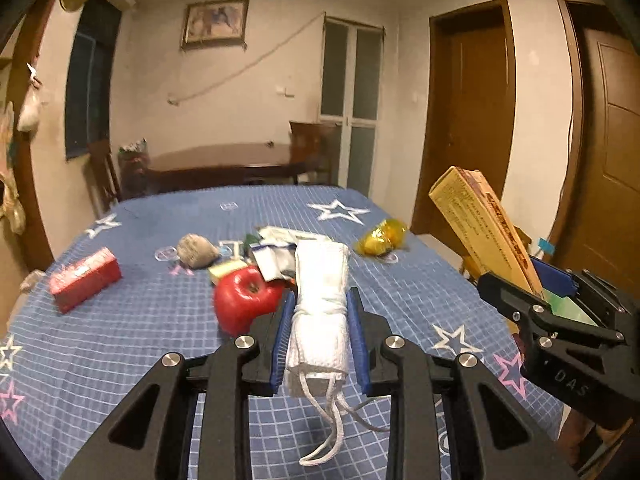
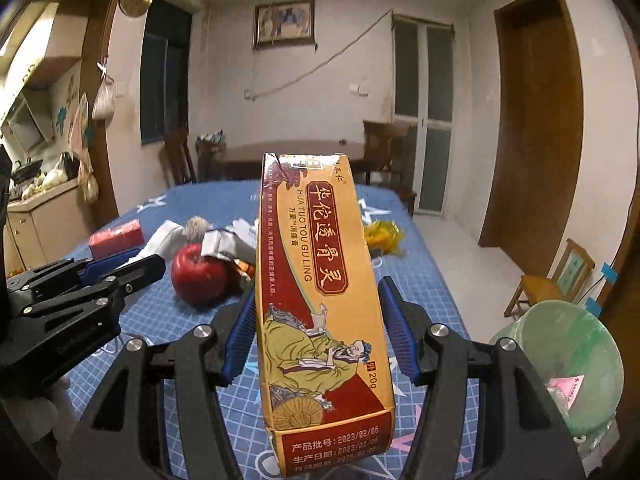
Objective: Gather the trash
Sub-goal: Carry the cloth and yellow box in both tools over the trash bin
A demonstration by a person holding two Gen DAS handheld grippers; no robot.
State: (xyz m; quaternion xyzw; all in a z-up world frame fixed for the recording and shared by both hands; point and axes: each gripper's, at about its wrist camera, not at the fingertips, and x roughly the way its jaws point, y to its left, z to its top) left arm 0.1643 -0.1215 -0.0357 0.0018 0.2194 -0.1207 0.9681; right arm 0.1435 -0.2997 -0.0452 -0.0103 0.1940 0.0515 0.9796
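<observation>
Left wrist view, from left to right: a red box (image 1: 85,279) sits at the left on the surface (image 1: 132,344), which wears a blue checked cloth with stars. Toward the middle lie a grey lump (image 1: 197,251), a red apple (image 1: 246,297) and a heap of crumpled wrappers (image 1: 276,250). At bottom centre the left hand-held gripper (image 1: 321,334) is clamped on a rolled white mask (image 1: 320,312), its blue pads pressing both sides and the ear loops dangling below. A yellow wrapper (image 1: 380,237) lies further back, right of centre. At the right edge the right hand-held gripper (image 1: 536,292) holds a carton (image 1: 482,232) tilted upward, above the surface's edge.

Right wrist view: the left hand-held gripper (image 2: 120,268) enters at the left, the apple (image 2: 200,274) just beside it. In the centre the right hand-held gripper (image 2: 318,332) is clamped on the tall orange carton (image 2: 320,300), held upright between its pads. At lower right stands a green bin (image 2: 560,352), beside the surface.
</observation>
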